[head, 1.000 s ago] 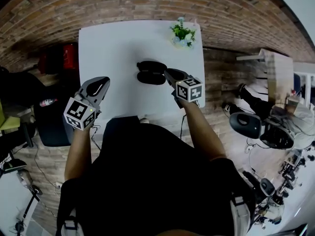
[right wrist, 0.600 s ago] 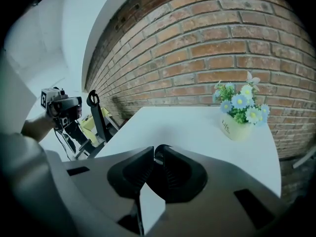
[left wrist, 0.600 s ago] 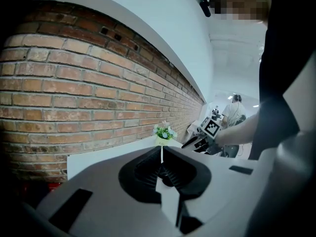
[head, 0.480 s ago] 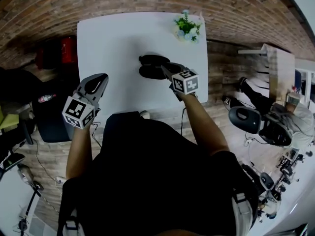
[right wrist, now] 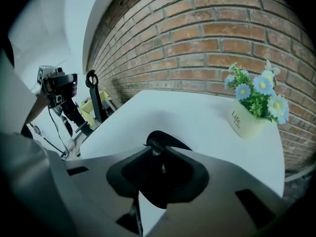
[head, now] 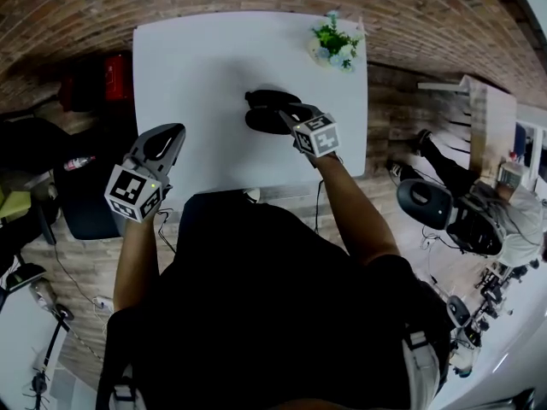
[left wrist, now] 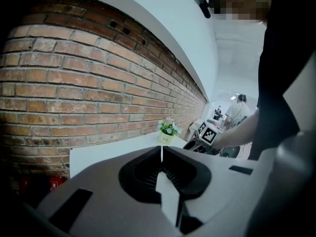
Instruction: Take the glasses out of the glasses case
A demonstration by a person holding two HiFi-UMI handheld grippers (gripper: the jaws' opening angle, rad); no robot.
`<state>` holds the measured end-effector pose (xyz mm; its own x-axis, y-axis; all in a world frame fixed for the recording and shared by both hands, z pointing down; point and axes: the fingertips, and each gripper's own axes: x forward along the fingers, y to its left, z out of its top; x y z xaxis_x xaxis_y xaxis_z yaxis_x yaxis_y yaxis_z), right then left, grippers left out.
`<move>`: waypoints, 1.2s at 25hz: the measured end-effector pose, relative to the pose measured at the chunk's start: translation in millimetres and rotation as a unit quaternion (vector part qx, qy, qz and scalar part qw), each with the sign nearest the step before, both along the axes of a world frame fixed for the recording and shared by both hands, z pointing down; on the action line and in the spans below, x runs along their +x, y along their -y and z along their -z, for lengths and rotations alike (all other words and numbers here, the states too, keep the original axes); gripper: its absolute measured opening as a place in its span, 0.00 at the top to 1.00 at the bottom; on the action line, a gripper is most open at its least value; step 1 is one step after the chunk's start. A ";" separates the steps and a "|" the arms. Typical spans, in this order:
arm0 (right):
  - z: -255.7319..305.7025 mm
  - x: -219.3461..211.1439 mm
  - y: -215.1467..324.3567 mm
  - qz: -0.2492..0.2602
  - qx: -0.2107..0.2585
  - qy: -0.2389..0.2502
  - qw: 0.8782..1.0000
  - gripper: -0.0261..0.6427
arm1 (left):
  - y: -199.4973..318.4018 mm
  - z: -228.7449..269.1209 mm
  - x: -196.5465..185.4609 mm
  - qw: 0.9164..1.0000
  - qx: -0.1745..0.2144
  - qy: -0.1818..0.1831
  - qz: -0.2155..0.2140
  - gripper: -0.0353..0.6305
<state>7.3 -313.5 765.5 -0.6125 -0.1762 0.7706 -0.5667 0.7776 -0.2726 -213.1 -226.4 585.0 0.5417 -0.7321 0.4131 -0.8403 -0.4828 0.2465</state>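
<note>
White table (head: 197, 75). A dark glasses case (head: 265, 109) lies open, nearer the table's right edge; I cannot make out the glasses inside. My right gripper (head: 287, 114), jaws together, noses at it, so I should part them first. My left gripper (head: 173, 133), closed and empty, hangs off the left edge.

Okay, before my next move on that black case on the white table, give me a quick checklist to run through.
1. Glasses case open: ok, two halves show.
2. Glasses visible inside: cannot tell.
3. Right gripper at the case: ok, tips just before it.
4. Right gripper jaws apart for a grasp: not ok, together.
5. Left gripper steadying the case: not ok, shut and well away from it.
6. Flower pot clear of the case: ok, apart on the table.
</note>
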 end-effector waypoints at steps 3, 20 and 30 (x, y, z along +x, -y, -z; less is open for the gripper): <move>-7.6 -2.6 1.5 0.011 0.001 -0.007 1.000 0.82 | 2.6 -3.4 -3.0 1.000 -0.003 0.000 0.003 0.92; -48.7 -11.3 8.2 0.068 0.018 -0.041 0.997 0.82 | 11.4 -27.2 -11.4 1.000 -0.029 -0.009 0.005 0.92; -67.8 -17.7 10.0 0.115 0.018 -0.067 0.991 0.82 | 14.9 -34.2 -15.5 0.999 -0.036 -0.011 0.010 0.92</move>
